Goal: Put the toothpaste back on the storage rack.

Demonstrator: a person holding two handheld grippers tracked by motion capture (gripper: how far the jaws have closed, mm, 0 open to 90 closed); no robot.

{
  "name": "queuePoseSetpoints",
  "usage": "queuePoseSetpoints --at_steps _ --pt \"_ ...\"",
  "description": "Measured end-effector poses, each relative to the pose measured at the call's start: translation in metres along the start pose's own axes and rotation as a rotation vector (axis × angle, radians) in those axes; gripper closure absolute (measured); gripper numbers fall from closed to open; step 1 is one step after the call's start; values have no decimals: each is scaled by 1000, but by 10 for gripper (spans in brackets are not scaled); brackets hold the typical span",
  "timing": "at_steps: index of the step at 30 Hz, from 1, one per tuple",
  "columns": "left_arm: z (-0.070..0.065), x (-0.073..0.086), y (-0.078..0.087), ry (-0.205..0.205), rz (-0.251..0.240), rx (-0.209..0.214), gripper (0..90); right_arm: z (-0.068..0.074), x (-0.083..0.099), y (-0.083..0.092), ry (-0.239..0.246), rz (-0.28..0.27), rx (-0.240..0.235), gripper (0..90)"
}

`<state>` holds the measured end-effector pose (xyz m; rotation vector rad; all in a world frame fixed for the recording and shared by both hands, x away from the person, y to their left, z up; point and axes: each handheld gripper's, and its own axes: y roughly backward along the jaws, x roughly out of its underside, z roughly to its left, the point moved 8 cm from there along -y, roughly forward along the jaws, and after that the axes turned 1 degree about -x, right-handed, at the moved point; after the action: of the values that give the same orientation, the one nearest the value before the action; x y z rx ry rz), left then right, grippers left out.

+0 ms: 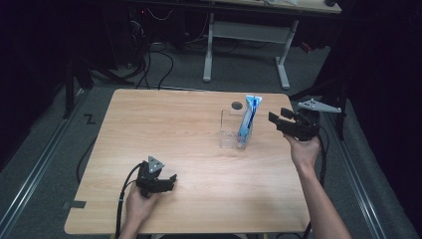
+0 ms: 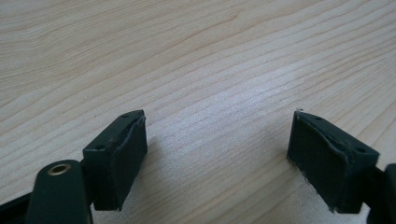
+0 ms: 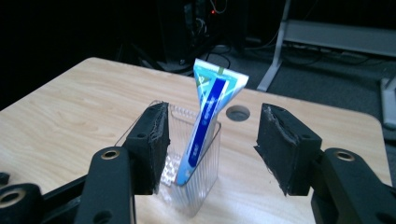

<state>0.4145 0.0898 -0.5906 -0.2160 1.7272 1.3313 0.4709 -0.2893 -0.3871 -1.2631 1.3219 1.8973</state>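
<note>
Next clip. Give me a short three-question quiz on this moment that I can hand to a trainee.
1. True or false: the tube lies flat on the table.
2. Which gripper is nearer the clear box? A) left gripper B) right gripper
3. What, if anything, is between the left gripper's jaws?

Key:
1. False. The tube stands tilted inside the clear box, its crimped end up.
2. B. In the high view the right gripper hovers just to the right of the box, jaws open and apart from the tube; the left gripper is low on the table near the front edge.
3. Nothing. The left gripper view has bare wood between its open jaws.
</note>
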Motion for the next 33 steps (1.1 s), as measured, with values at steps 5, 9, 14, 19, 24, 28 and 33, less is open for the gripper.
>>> queuePoseSetpoints --at_steps 5,9,14,19,24,28,33 --pt "0 0 0 1 0 0 201 0 2 8 4 -4 2 437" --pt "0 0 0 1 0 0 200 0 7 11 -5 -1 0 440" --pt "0 0 0 1 0 0 200 1 10 15 -4 -7 2 446" --pt "0 0 0 1 0 0 201 1 16 20 -9 -2 0 449" --pt "0 0 0 1 0 0 201 1 21 24 -12 -3 -1 450" --pt "0 0 0 1 0 0 200 1 27 28 -15 -2 -5 450" --pt "0 0 0 1 0 0 201 -2 46 29 -16 34 10 451"
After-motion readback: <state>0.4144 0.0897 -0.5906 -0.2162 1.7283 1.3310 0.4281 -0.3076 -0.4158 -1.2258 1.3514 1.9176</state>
